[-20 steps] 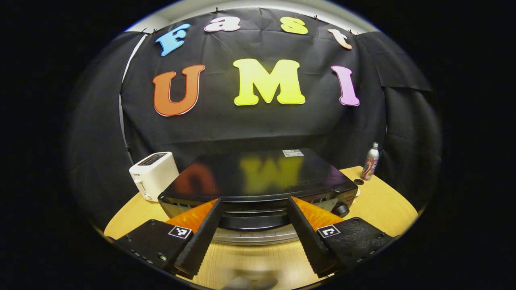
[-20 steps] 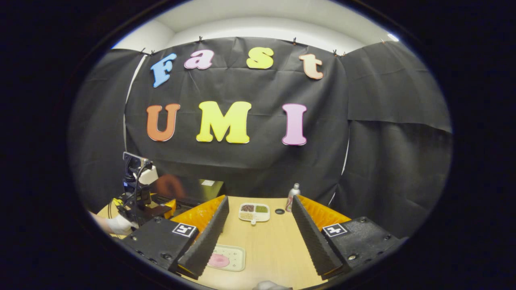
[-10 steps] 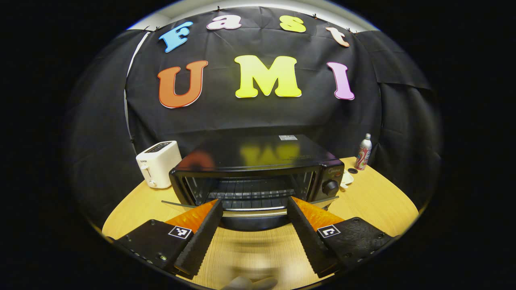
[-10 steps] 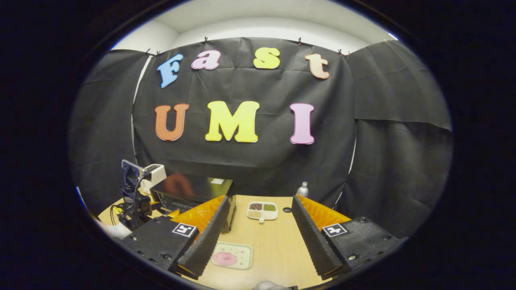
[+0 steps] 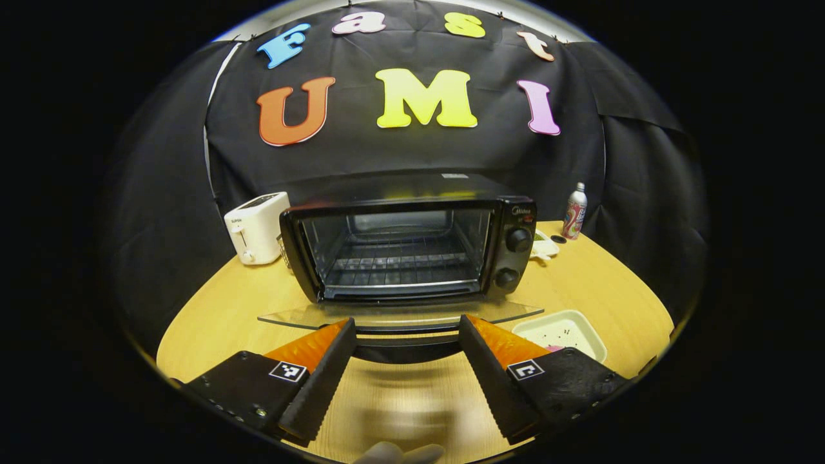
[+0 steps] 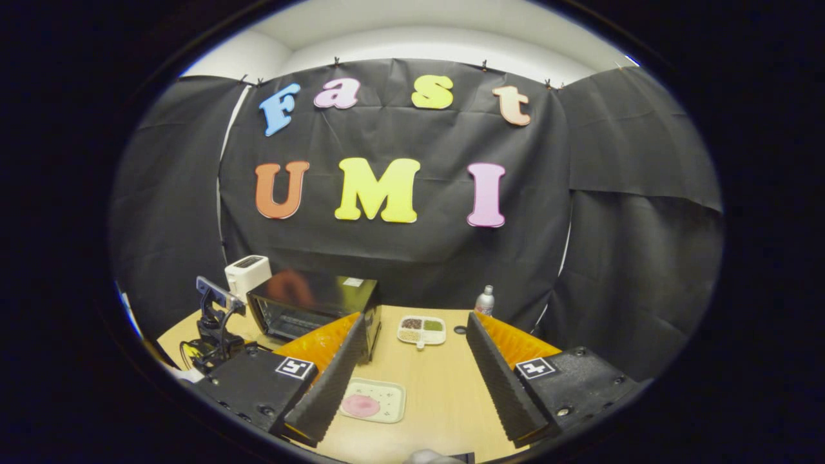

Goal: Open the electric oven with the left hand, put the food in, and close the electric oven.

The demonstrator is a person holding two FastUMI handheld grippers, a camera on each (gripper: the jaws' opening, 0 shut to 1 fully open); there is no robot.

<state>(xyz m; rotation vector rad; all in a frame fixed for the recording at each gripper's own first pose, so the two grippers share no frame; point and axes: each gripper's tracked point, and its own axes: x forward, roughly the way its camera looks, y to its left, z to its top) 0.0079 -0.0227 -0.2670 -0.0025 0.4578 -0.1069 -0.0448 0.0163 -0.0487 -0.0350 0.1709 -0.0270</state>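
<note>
The black electric oven (image 5: 406, 248) stands on the round wooden table with its glass door (image 5: 399, 314) swung down flat, so the wire rack inside shows. My left gripper (image 5: 406, 322) is open, low in front of the oven; the door's dark handle (image 5: 403, 345) lies between its fingers, which stand wide apart. A pale tray with a pink piece of food (image 6: 361, 405) lies on the table below my right gripper (image 6: 416, 317), which is open and holds nothing. In the left gripper view that tray (image 5: 562, 327) sits right of the door.
A white toaster (image 5: 256, 225) stands left of the oven. A bottle (image 5: 574, 211) and a small sectioned dish (image 6: 422, 328) are at the back right. In the right gripper view the other gripper's body (image 6: 216, 319) shows at the left, in front of the oven (image 6: 316, 308).
The oven door has swung from nearly shut down to flat as my left gripper dropped and drew back. My right gripper has turned slightly left and stays open.
</note>
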